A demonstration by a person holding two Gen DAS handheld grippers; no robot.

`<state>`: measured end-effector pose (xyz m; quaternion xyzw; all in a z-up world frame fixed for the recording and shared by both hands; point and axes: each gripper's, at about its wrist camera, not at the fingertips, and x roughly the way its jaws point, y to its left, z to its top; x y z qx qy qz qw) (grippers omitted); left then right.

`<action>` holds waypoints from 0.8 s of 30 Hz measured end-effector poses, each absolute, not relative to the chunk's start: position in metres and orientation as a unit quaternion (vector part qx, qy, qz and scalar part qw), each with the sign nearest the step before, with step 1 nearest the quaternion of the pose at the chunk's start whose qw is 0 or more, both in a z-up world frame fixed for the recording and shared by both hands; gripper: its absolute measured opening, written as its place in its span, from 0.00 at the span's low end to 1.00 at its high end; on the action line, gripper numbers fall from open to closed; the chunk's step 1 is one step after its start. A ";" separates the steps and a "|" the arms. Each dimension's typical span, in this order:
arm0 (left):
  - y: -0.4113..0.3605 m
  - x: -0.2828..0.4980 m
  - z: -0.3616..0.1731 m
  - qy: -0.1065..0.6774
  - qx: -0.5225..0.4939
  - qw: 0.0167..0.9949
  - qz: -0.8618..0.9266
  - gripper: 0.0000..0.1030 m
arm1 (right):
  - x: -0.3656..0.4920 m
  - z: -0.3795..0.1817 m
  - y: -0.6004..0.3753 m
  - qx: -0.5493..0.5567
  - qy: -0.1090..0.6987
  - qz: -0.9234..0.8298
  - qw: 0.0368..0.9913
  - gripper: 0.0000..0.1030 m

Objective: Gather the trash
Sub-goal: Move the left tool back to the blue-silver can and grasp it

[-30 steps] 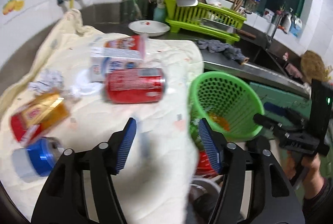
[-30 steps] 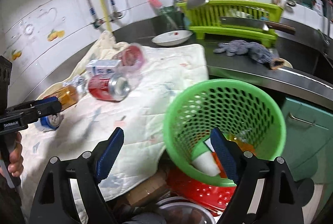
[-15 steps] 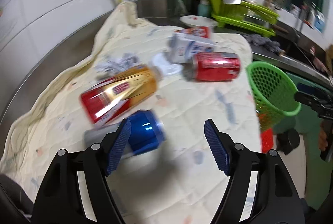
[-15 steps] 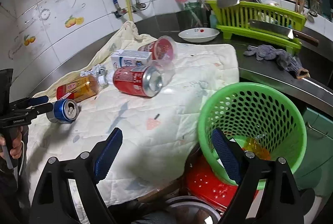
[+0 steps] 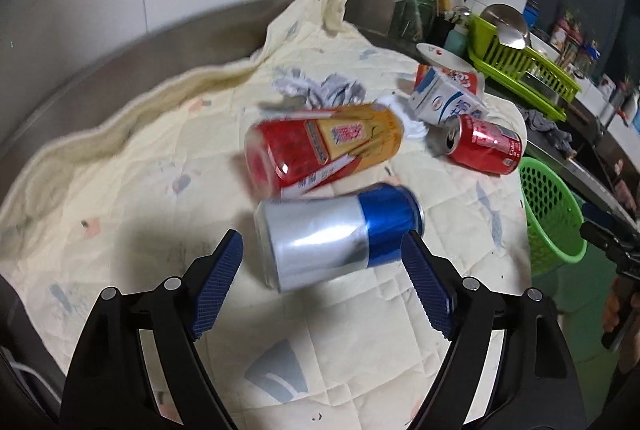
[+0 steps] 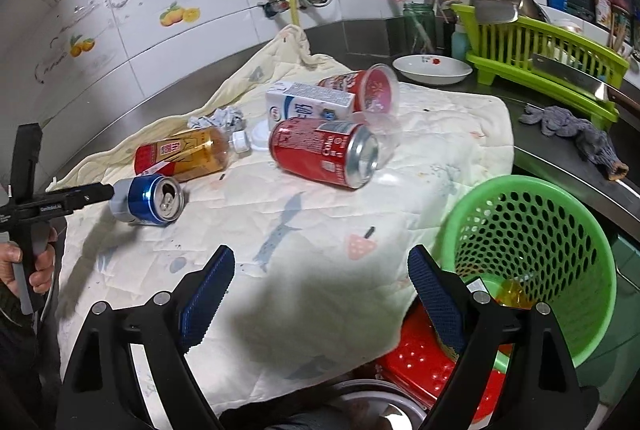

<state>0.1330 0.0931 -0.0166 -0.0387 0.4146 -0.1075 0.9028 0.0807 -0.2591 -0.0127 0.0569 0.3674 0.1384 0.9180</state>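
On the cream quilted cloth (image 6: pixel 304 214) spread over the steel counter, the trash lies scattered, and the left gripper (image 5: pixel 322 268) hangs low over its near-left part with its jaws wide apart, holding nothing. Between and just ahead of its blue ribbed pads (image 5: pixel 216 284) lies a silver-and-blue drink can (image 5: pixel 340 234) on its side, not touched by either pad; the right wrist view shows the same can (image 6: pixel 148 200) with its opened top toward the camera and the left gripper's black finger reaching its back end. Just behind it lies a clear plastic bottle of amber drink with a red-and-yellow label (image 6: pixel 182 156), on its side with its white cap to the right, and a crumpled grey-white paper wad (image 6: pixel 220 118) sits beyond that. Further right come a white-and-blue milk carton (image 6: pixel 310 106), a red cola can (image 6: pixel 324 158) on its side, and a tipped clear plastic cup with a red printed sleeve (image 6: pixel 368 90). At the cloth's right edge a green perforated plastic basket (image 6: pixel 532 250) stands below counter level with some yellow and white trash inside. The right gripper (image 6: pixel 322 294) hovers over the cloth's near edge beside that basket, its jaws also wide apart and empty.
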 end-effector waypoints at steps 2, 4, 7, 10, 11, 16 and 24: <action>0.096 0.134 -0.024 0.421 -0.051 0.899 -0.111 0.78 | 0.081 -0.013 -0.256 0.053 0.368 0.139 0.918 0.83; 0.095 0.135 -0.028 0.423 -0.058 0.897 -0.115 0.78 | 0.081 -0.013 -0.255 0.050 0.369 0.141 0.917 0.83; 0.091 0.136 -0.031 0.425 -0.056 0.895 -0.121 0.78 | 0.083 -0.013 -0.253 0.047 0.372 0.142 0.916 0.83; 0.087 0.136 -0.031 0.421 -0.043 0.897 -0.124 0.78 | 0.085 -0.012 -0.250 0.042 0.373 0.144 0.916 0.83; 0.085 0.135 -0.030 0.417 -0.031 0.900 -0.125 0.78 | 0.086 -0.012 -0.249 0.041 0.373 0.145 0.916 0.83; 0.065 0.131 -0.023 0.404 0.079 0.902 -0.128 0.79 | 0.088 -0.013 -0.245 0.033 0.374 0.150 0.915 0.84; 0.039 0.133 -0.018 0.389 0.200 0.877 -0.197 0.89 | 0.093 -0.020 -0.245 0.033 0.382 0.157 0.910 0.85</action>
